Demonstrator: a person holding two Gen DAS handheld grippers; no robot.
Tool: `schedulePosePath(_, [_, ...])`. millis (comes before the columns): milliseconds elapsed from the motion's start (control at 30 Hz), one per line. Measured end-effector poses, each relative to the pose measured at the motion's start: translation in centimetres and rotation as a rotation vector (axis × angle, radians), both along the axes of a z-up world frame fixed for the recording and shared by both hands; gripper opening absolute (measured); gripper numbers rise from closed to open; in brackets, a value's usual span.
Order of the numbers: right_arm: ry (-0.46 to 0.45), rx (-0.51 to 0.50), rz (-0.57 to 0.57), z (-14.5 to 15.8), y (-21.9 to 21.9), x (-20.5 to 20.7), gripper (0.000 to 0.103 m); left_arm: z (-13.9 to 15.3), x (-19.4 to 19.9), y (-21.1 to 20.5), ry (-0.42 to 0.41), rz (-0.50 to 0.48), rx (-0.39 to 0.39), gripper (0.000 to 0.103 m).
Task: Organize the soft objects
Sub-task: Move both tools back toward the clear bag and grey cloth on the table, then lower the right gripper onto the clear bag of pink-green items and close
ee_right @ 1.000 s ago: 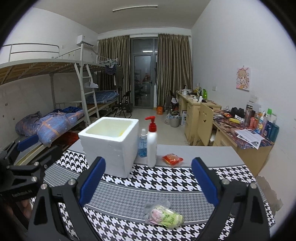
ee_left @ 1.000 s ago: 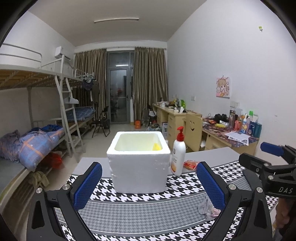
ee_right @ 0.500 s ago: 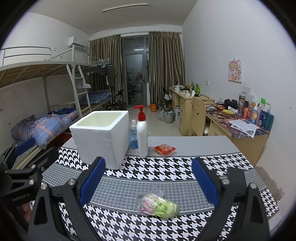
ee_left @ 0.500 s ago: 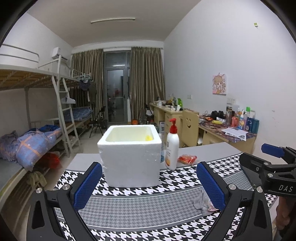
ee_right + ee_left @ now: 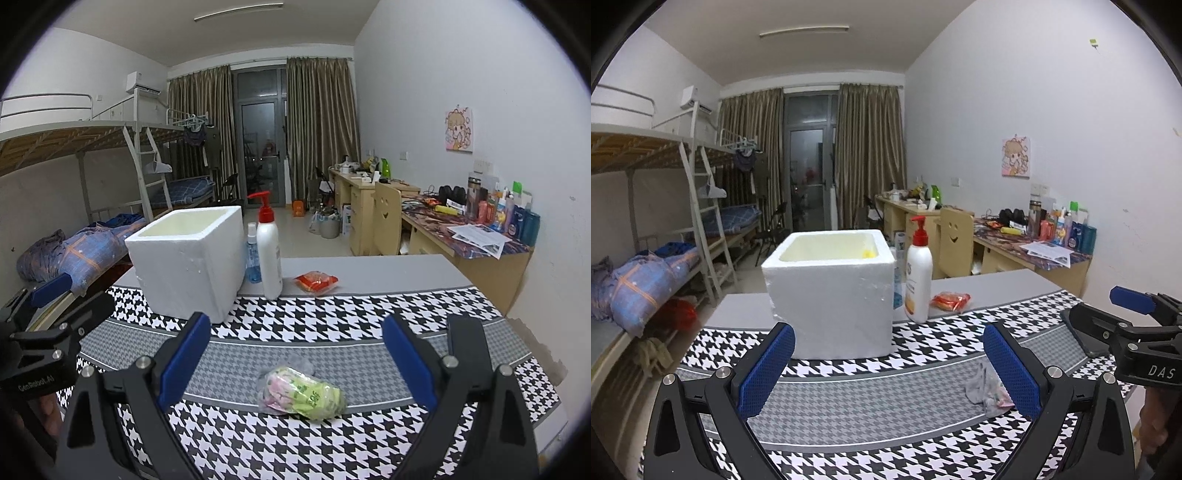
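Desk (image 5: 369, 266) — grey top, the near part covered by a houndstooth cloth (image 5: 332, 325).

Box (image 5: 188, 254) — white foam, open top, far left on the cloth. Something small and yellow (image 5: 868, 253) shows inside at its right rim; what it is cannot be told.

Pump bottle (image 5: 269, 251) — white with red pump, upright just right of the box. A small blue spray bottle (image 5: 252, 258) stands between the two, a little farther back.

Red packet (image 5: 316, 282) — flat on the bare grey desk, right of the pump bottle, well apart from both grippers.

Soft pack (image 5: 303, 393) — clear bag with pink and green contents, lying on the cloth near the front, between the right gripper's fingers in its own view but ahead of them, not touched.

Right gripper (image 5: 295, 363) — jaws wide open, empty, aimed at the soft pack.

Left gripper (image 5: 886, 373) — jaws wide open, empty, facing the box; the soft pack (image 5: 986, 387) lies partly behind its right finger.

Step in hand, as a judgement — the approach to the first pick; nothing is held, and the pack appears to be the item due next for the box.

Next move calls for — the right gripper to go forward and down until its fingers straddle the pack, then close gently, since the bag likely yields and slips; then a lift clear of the pump bottle toward the box opening.
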State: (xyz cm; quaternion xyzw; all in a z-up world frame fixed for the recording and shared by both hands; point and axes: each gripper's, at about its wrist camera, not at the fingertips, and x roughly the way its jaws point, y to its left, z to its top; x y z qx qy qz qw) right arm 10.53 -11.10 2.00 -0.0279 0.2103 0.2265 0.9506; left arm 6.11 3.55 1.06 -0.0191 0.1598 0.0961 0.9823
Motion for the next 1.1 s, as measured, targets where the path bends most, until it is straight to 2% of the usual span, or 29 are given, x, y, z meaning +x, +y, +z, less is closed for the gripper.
schedulePosePath(467, [0.05, 0.009, -0.026, -2.4, -1.2, 1.1, 0.096, -2.0, 1.4, -1.3, 0.051, -0.071, -0.01, 0.102])
schedulePosePath(900, [0.101, -0.02, -0.018, -4.6, -1.6, 2.3, 0.096, -4.1, 3.1, -2.5, 0.123, -0.093, -0.029, 0.102])
schedulePosePath(1100, [0.152, -0.022, -0.014, -6.0, -1.9, 3.4, 0.096, -4.9, 4.2, -2.7, 0.157, -0.098, -0.047, 0.102])
